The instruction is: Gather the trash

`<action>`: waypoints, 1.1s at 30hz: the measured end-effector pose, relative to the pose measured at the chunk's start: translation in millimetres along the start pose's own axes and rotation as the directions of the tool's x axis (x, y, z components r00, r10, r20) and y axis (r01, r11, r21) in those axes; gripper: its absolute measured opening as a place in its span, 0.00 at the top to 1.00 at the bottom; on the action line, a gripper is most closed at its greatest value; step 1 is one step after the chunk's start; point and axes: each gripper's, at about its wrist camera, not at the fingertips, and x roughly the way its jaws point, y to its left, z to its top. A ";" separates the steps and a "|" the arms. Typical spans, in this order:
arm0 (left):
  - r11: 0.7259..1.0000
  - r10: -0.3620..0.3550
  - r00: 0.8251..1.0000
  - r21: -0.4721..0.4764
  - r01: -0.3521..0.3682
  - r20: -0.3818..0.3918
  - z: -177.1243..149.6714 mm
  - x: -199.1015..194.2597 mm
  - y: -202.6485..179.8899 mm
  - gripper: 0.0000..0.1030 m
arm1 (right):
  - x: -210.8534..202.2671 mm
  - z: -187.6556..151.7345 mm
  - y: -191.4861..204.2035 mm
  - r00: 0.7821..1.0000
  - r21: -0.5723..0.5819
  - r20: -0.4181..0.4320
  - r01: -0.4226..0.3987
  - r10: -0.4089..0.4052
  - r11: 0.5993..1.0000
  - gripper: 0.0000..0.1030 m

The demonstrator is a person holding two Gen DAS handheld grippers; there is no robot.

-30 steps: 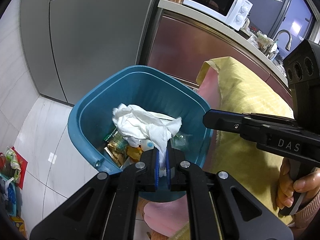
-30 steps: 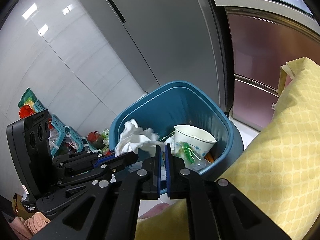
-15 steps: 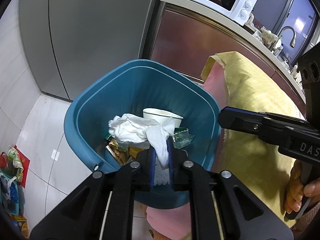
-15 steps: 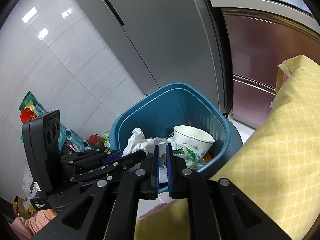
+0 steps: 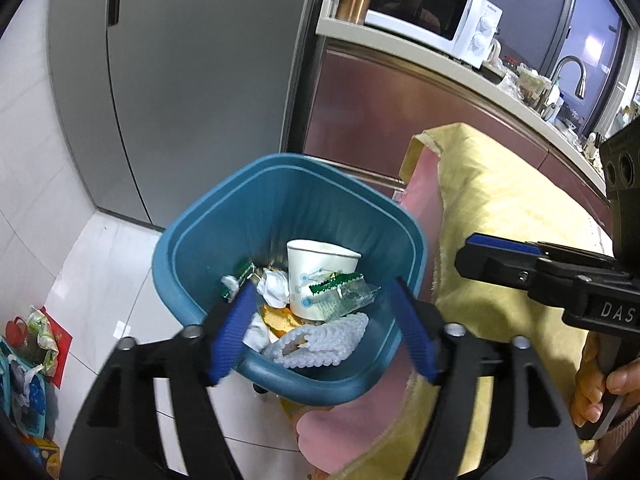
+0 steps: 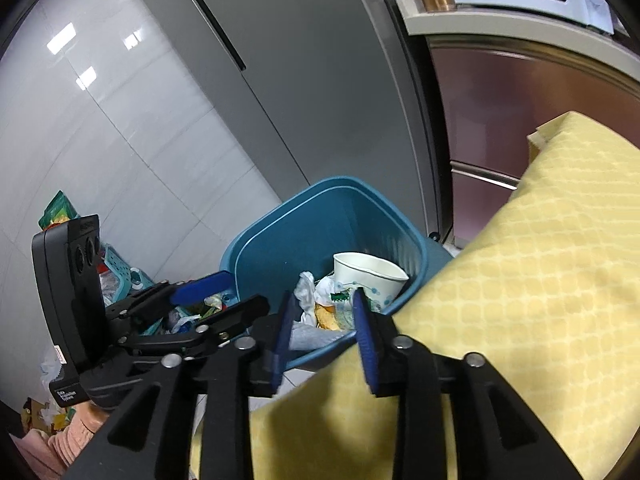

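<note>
Drop step: left gripper (image 5: 320, 328) jaws just opened wide, empty, white tissue (image 5: 320, 342) lying in blue bin (image 5: 192, 240); right gripper (image 6: 324, 336) just opened partway, empty; next calls for fetching more trash.

A paper cup (image 5: 316, 276) lies in the bin (image 5: 200, 248), with the fridge (image 5: 192, 80) behind it.

The blue trash bin (image 5: 224, 216) stands open on the floor. Inside, a white paper cup (image 5: 316, 268) lies tilted near the back wall, a clear wrapper (image 5: 344, 296) against it, and a white tissue (image 5: 320, 344) near the front rim.
</note>
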 end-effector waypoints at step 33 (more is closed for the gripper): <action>0.952 -0.207 0.927 0.283 0.117 0.313 -47.2 -102.9 -197.2 0.06 | -222.4 -142.1 -59.7 0.728 0.191 0.471 0.466 -0.498 0.864 0.07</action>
